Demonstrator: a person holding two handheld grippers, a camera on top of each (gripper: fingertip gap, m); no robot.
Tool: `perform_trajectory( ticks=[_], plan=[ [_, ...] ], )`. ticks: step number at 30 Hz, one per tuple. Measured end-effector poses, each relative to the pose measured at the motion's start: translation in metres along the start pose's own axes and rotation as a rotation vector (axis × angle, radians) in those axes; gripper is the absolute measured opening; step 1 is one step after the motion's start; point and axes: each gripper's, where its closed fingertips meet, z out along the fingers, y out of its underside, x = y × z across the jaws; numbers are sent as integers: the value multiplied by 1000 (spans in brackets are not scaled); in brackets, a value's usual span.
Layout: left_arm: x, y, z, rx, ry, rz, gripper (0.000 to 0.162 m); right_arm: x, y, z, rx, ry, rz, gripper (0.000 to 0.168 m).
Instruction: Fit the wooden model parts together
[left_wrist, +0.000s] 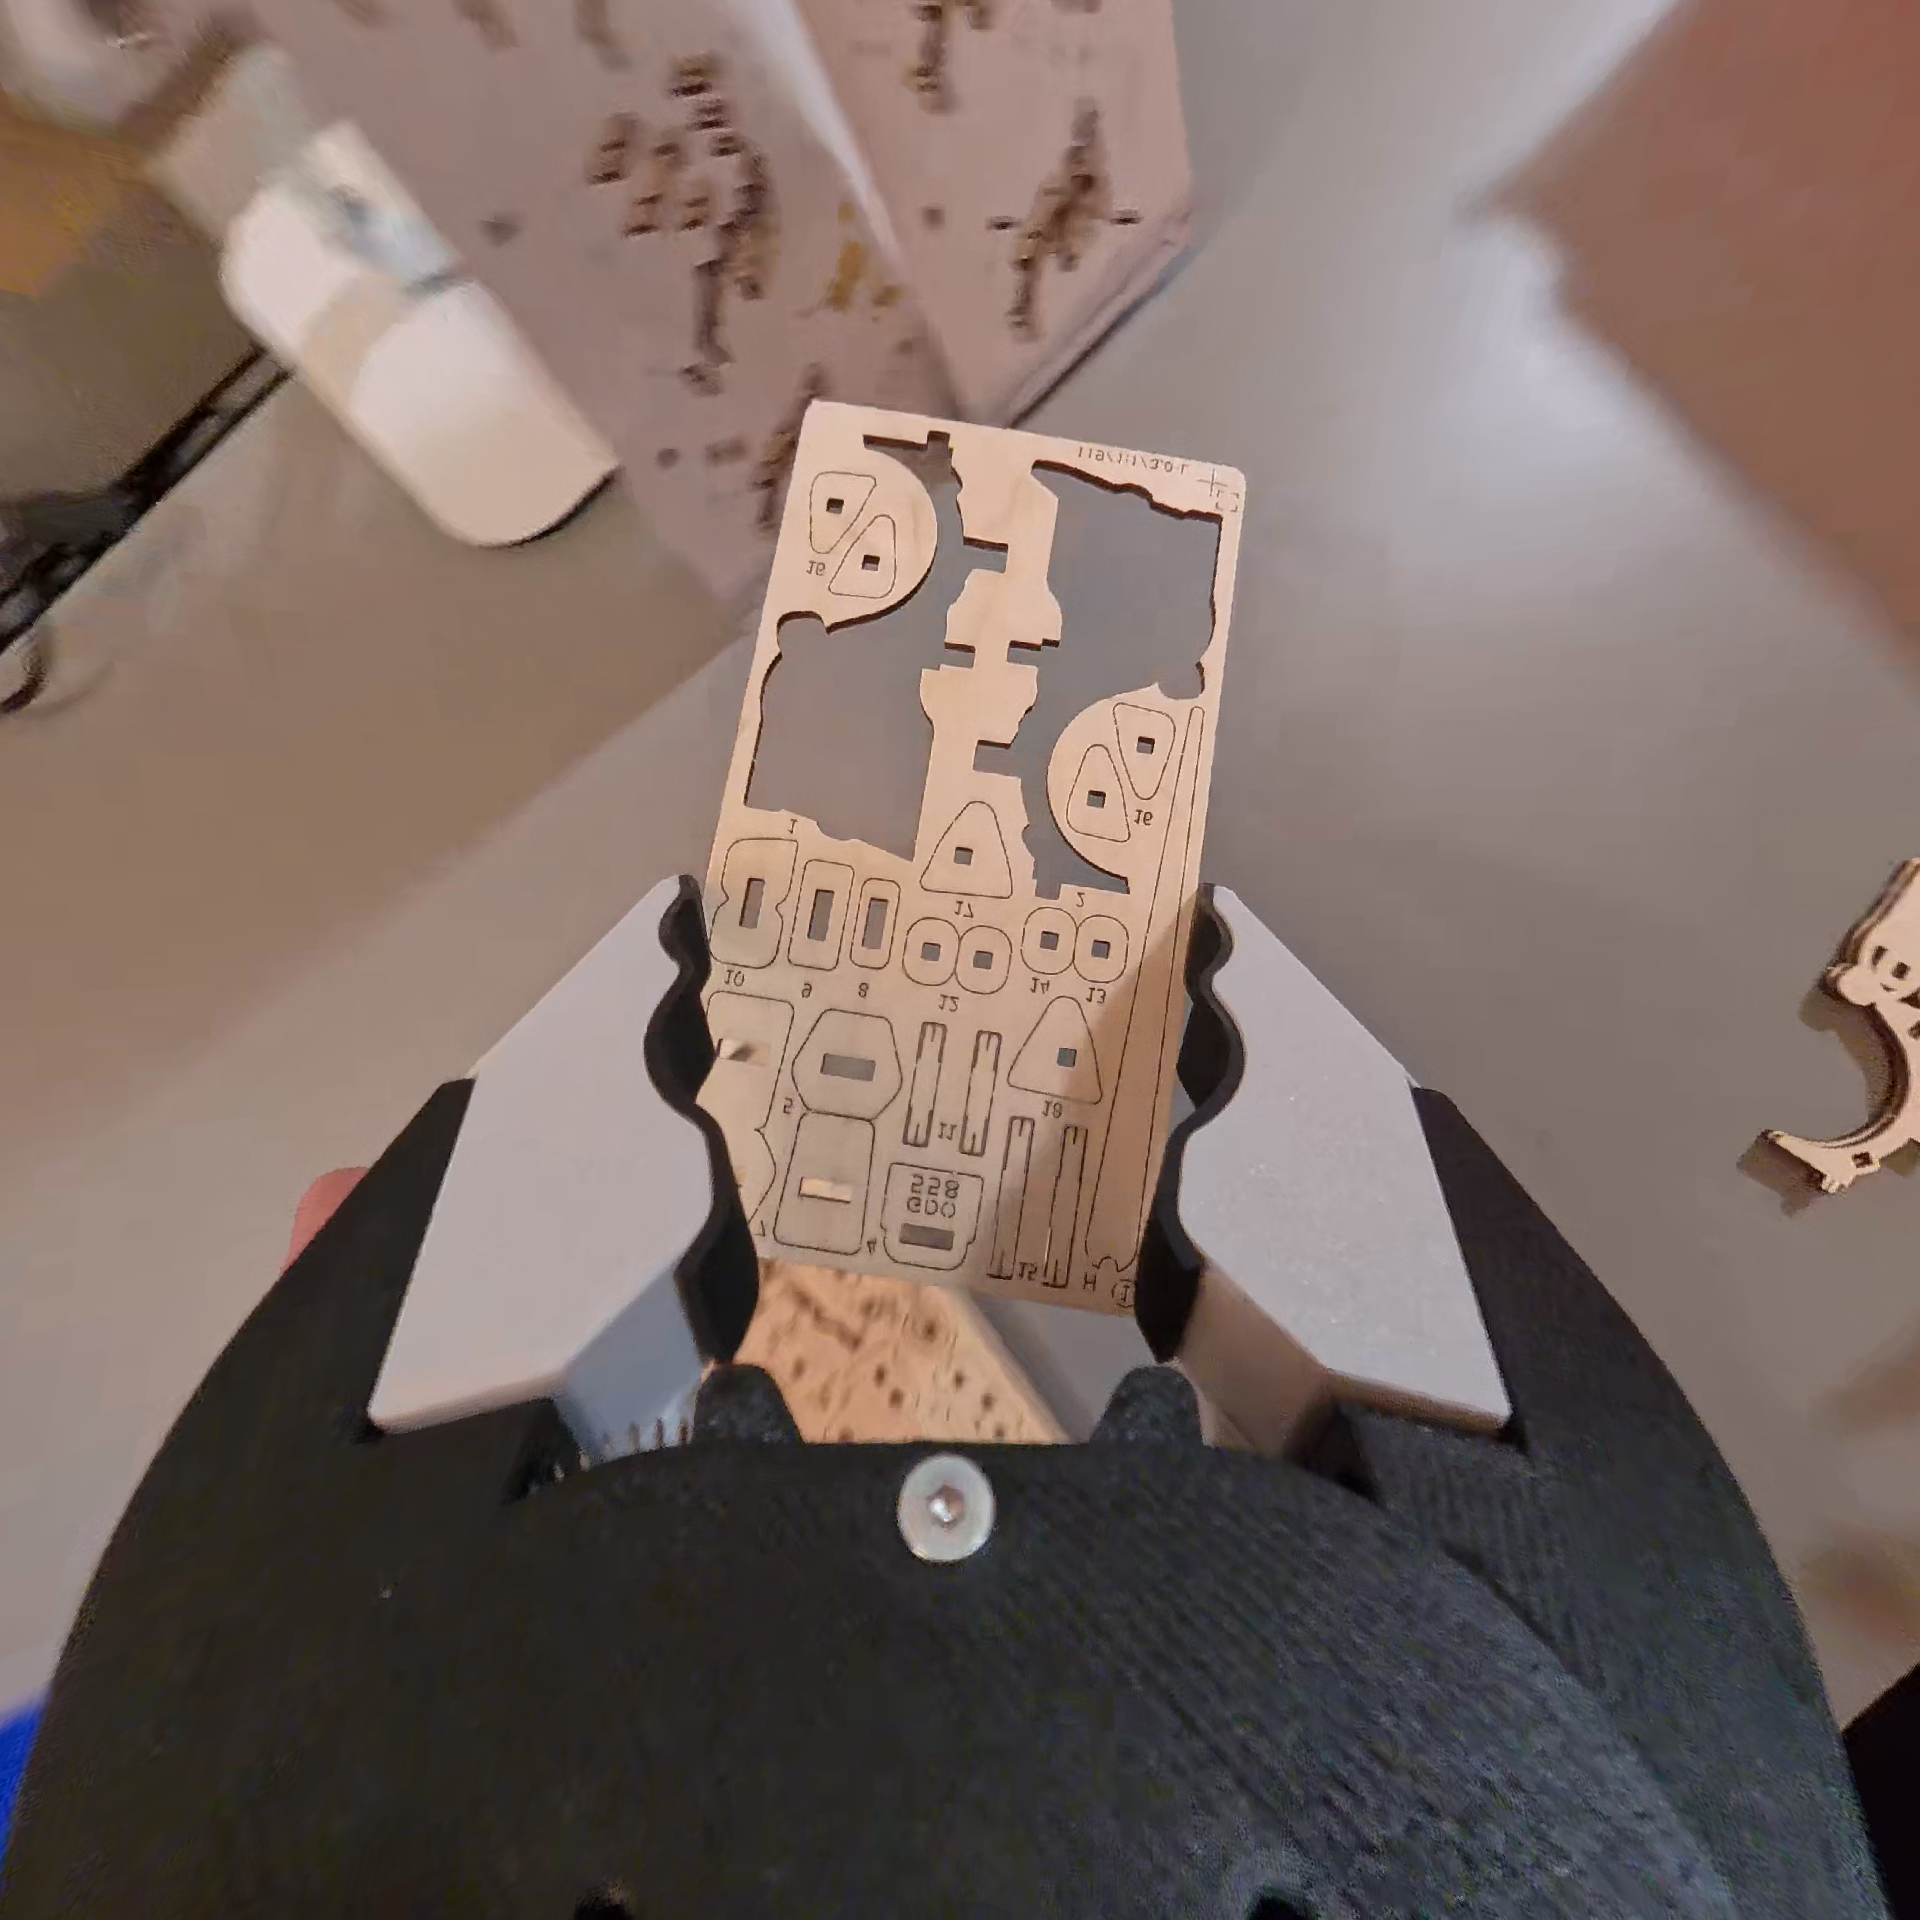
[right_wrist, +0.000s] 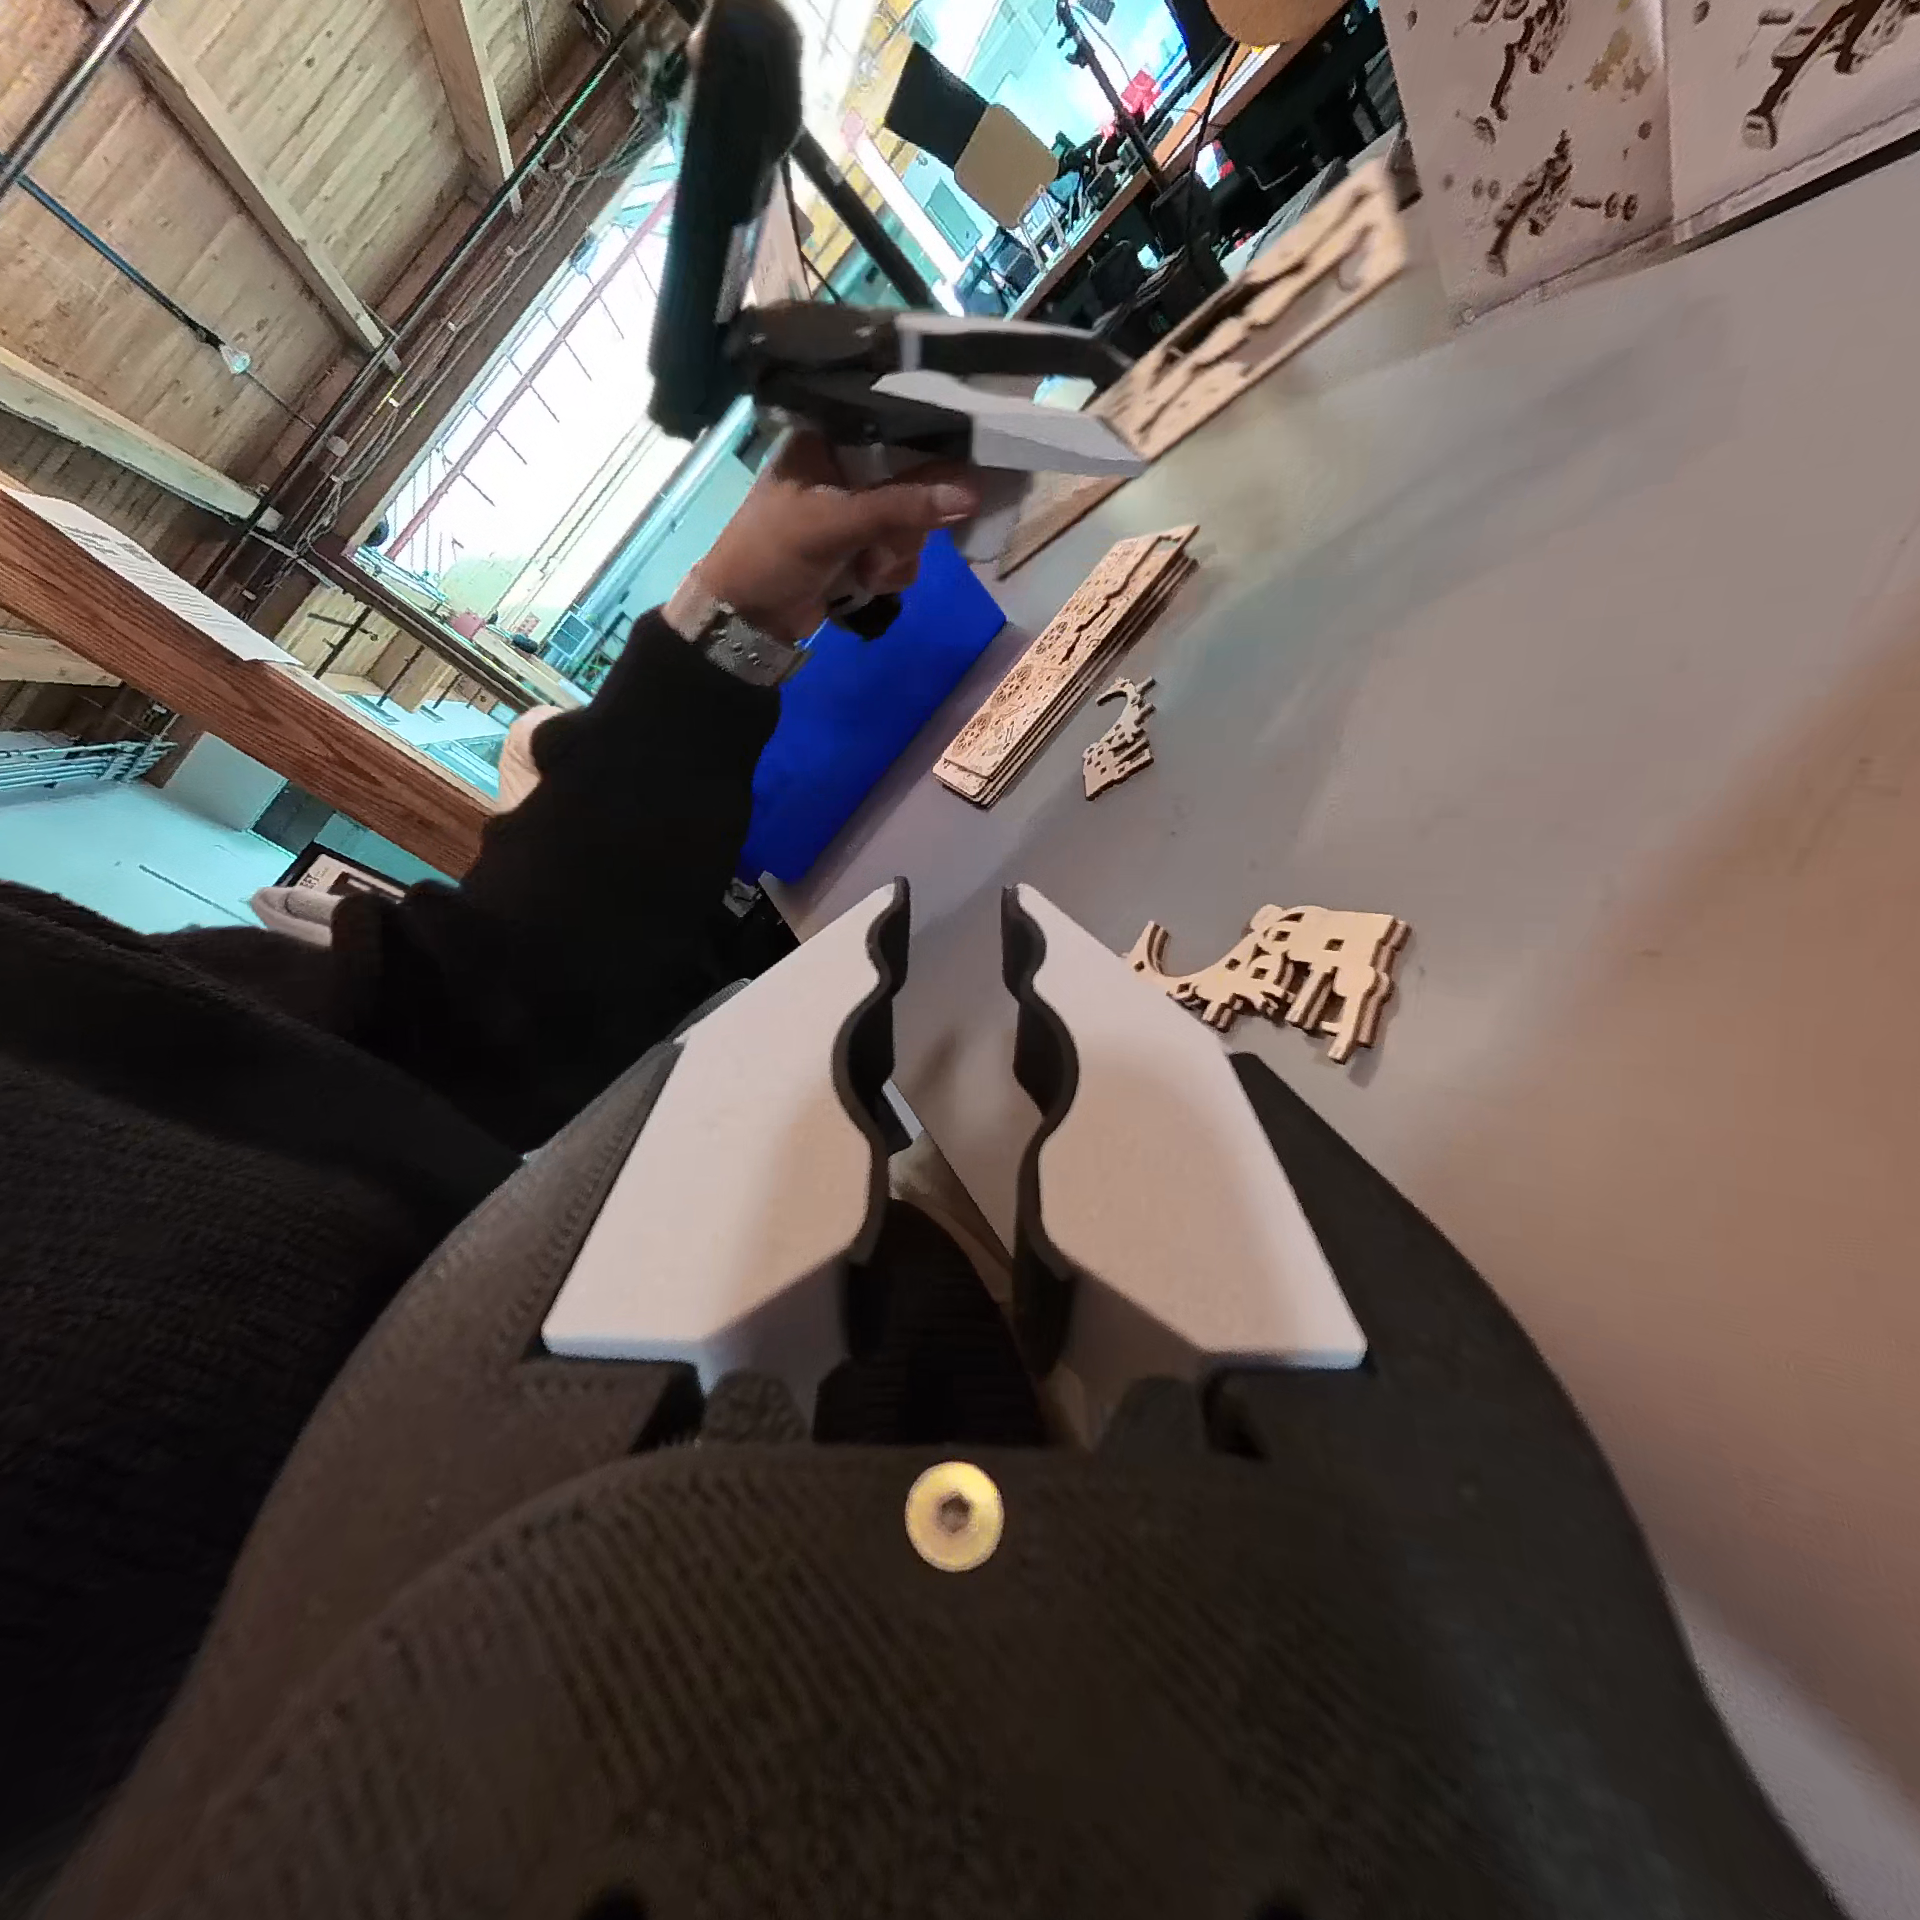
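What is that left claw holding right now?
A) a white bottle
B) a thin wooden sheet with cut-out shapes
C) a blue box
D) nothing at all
B: in the left wrist view the left gripper has its fingers closed against both edges of the flat wooden sheet, lifted above the grey table.
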Motion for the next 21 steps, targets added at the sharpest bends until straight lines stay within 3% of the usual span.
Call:
perform_trajectory(
  ticks=[6, 11, 21],
  plan=[
    [-39, 66, -63, 23, -187, -331, 92, -1, 2, 2, -1, -23, 38, 16],
    [-46, 124, -68, 31, -291, -505, 92, -2, 3, 3, -3, -23, 24, 15],
    [-46, 130, -41, 54, -320, -537, 92, -8, 6, 4, -22, 0, -48, 14]
  ],
)
